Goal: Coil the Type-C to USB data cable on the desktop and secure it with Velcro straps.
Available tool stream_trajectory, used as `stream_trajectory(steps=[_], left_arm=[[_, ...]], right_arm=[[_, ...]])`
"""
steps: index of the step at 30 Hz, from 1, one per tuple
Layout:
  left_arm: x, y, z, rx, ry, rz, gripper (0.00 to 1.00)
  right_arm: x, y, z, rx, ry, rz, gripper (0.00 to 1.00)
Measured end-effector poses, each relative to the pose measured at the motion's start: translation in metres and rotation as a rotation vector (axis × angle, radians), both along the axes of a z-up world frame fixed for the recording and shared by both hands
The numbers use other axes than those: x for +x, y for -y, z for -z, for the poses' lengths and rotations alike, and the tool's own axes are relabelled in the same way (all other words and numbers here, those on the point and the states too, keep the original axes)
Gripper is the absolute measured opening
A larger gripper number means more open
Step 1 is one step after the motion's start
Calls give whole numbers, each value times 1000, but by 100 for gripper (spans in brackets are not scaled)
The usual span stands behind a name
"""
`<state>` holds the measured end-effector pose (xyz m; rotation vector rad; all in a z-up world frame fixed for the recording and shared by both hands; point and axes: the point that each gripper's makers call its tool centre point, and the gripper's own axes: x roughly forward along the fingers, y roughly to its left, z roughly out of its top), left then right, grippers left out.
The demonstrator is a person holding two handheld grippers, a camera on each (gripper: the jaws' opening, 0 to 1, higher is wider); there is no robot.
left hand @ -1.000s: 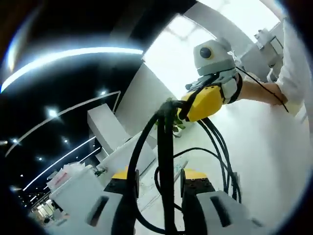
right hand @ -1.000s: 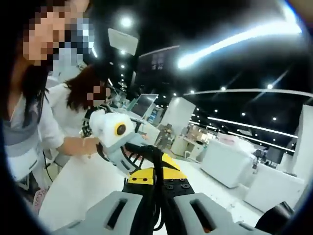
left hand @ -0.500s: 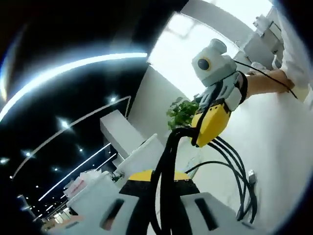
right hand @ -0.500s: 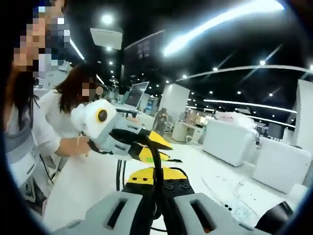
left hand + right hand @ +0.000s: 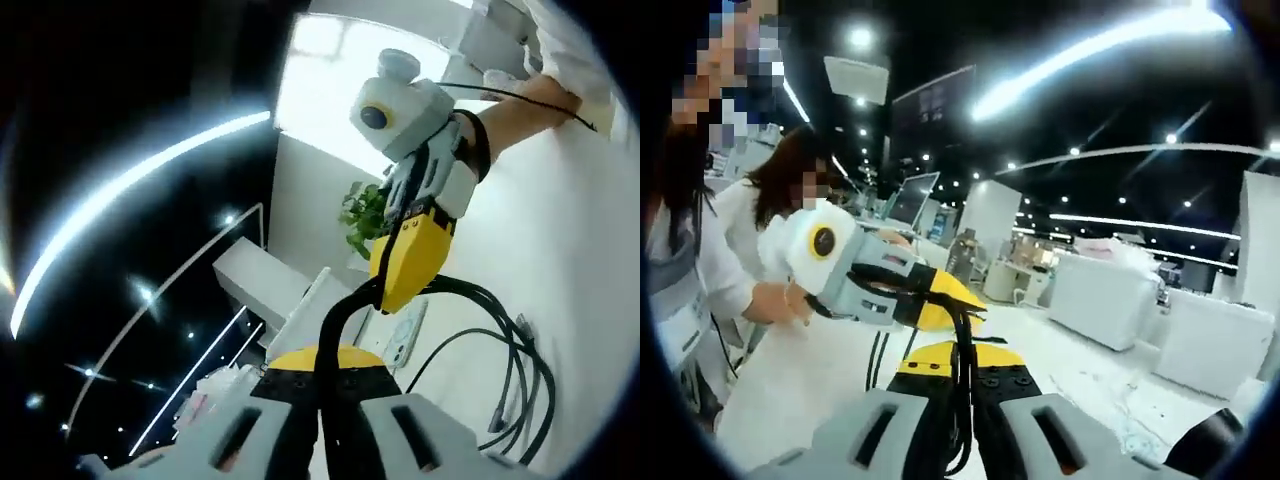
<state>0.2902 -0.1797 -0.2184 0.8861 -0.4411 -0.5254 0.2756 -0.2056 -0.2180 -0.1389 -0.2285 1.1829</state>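
In the left gripper view, the left gripper (image 5: 322,420) is clamped on the thin black rubbery data cable (image 5: 520,380), whose loops hang over the white desktop (image 5: 590,250); the yellow-tipped right gripper (image 5: 405,265) also pinches it. It looks light, springy and limp, best held where strands bunch.

In the right gripper view, the right gripper's jaws grip that cable too. No writing is legible.

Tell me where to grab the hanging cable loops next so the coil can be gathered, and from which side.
Judging by the left gripper view, take the black cable at the outer bend of the hanging loops, coming from the open desktop side. The strands run bunched and parallel there, so one pinch probably catches all. Both the left gripper and right gripper already pinch the cable higher up.
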Motion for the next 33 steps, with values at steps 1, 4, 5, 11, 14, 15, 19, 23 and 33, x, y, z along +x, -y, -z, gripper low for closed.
stream_trajectory(steps=[1,4,5,11,14,15,19,23,33], left_arm=[[2,-5,-3,-7,8,-22,4],[6,-21,-12,-58,2,-67,4],[6,-26,-16,-79,6,-73,4],[1,-41,-35,-146,47,-94,4],[-7,-44,-45,-153,85,-95,4],[-10,-45,-50,-160,102,-94,4],[-24,-48,-68,-199,157,-75,4],[-34,-51,-80,-227,189,-59,4],[-53,-46,-93,-269,226,-1,4]], right_arm=[[0,4,-4,48,-63,-19,9],[20,32,-25,225,-185,22,10],[31,42,-24,252,-223,57,10],[90,54,71,127,-565,216,23],[87,37,105,93,-706,164,24],[84,31,111,82,-727,148,25],[69,8,124,33,-764,81,30],[61,-6,143,-84,-725,87,31],[39,-36,157,-225,-642,8,5]])
